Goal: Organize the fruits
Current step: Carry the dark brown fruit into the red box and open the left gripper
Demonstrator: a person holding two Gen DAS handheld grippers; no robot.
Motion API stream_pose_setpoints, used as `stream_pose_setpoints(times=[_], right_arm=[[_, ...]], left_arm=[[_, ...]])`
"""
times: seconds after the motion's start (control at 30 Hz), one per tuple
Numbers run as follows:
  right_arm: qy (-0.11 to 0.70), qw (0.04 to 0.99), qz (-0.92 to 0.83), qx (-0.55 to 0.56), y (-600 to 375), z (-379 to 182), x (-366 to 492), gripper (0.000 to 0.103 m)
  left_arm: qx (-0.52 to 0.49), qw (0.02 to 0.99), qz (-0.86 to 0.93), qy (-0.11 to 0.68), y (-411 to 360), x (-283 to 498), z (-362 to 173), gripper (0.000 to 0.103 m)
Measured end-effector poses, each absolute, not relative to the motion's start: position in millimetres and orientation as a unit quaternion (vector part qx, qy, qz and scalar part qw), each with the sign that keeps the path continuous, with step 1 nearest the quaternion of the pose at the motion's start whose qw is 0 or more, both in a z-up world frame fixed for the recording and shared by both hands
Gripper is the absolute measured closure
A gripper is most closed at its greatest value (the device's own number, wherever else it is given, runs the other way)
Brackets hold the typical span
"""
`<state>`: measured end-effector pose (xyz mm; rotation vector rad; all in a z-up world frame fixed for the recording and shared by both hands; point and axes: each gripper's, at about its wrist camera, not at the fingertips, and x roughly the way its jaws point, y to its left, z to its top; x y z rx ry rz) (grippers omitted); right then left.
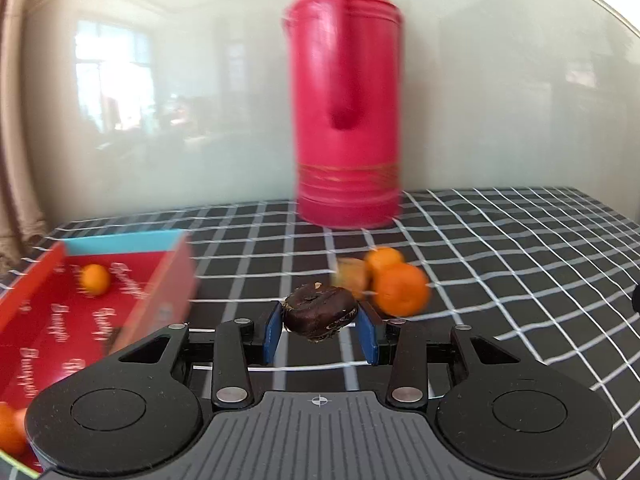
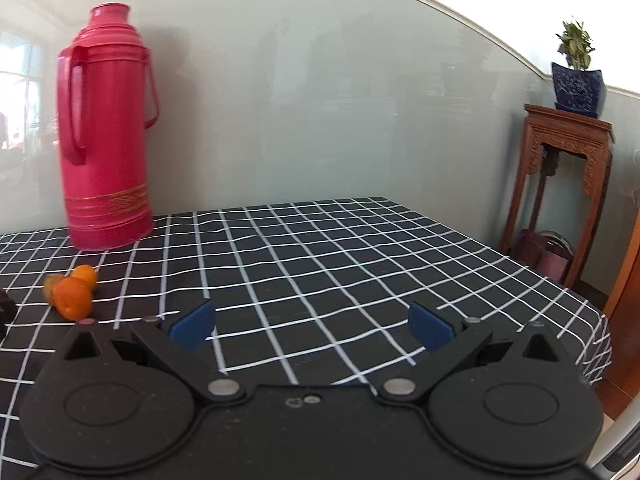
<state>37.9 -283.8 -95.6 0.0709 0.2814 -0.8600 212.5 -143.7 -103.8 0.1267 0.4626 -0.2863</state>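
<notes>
While the left hand-held gripper clamps a dark fruit, the right hand-held gripper hovers splayed.

We noted a dark, wrinkled, matt fruit between smooth blue pads. The thermos looked like glossy red plastic, the tablecloth checked matt cloth, the box printed card, the stand carved varnished wood
</notes>
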Motion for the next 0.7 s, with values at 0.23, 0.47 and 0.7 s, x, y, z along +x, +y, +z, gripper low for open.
stream_pose_setpoints(times=[0.23,0.47,0.7], right_arm=[[0.138,0.912,-0.386,0.012,-257.9,-95.7,54.2,0.006],[0.142,0.924,-0.354,-0.005,-233.4,-96.3,71.8,0.006],[0.141,0.935,-0.324,-0.016,-209.9,-95.1,82.8,0.006]], left_arm=[[0.047,0.974,-0.064,0.213,-89.1,212.4,-90.6,0.063],[0.018,0.970,0.019,0.241,-34.7,222.1,-91.7,0.063],[0.005,0.963,0.058,0.262,-5.0,225.7,-97.7,0.062]])
